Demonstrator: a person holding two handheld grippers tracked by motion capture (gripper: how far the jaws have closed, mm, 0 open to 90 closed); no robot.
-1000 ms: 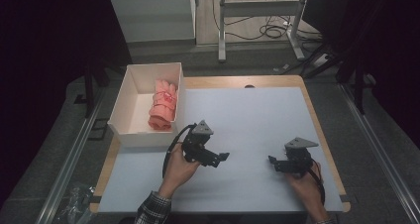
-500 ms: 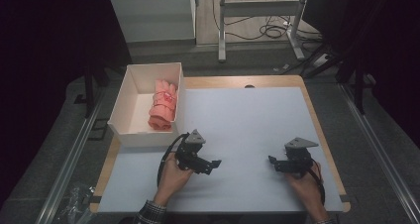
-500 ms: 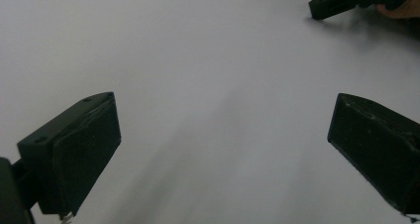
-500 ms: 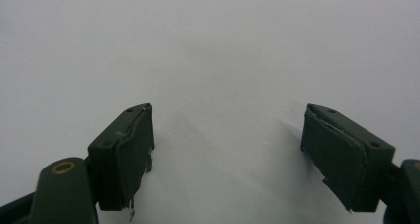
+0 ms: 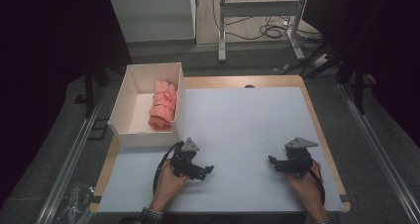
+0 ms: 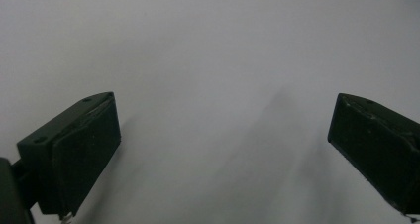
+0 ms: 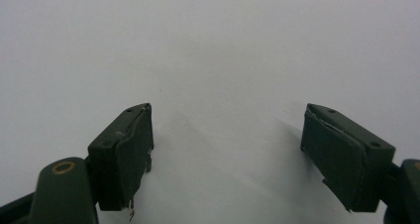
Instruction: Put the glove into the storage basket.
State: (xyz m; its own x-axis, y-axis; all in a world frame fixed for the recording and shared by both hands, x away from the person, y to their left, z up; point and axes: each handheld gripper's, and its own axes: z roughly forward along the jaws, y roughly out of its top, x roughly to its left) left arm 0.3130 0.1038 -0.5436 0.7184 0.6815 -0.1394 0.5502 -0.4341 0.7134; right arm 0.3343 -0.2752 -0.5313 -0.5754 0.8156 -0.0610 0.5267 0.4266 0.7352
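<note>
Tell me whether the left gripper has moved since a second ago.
Yes. The left gripper has drawn back toward the person, away from the white box, whose near wall it was closer to earlier.

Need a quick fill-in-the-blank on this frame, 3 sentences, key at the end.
1. The pink rolled cloth lies inside the white ____.
2. The left claw has its jaws ____, with nothing between them.
3. The right claw rests low over the white ____, near its front edge.

Missing words: box; open; table
</note>
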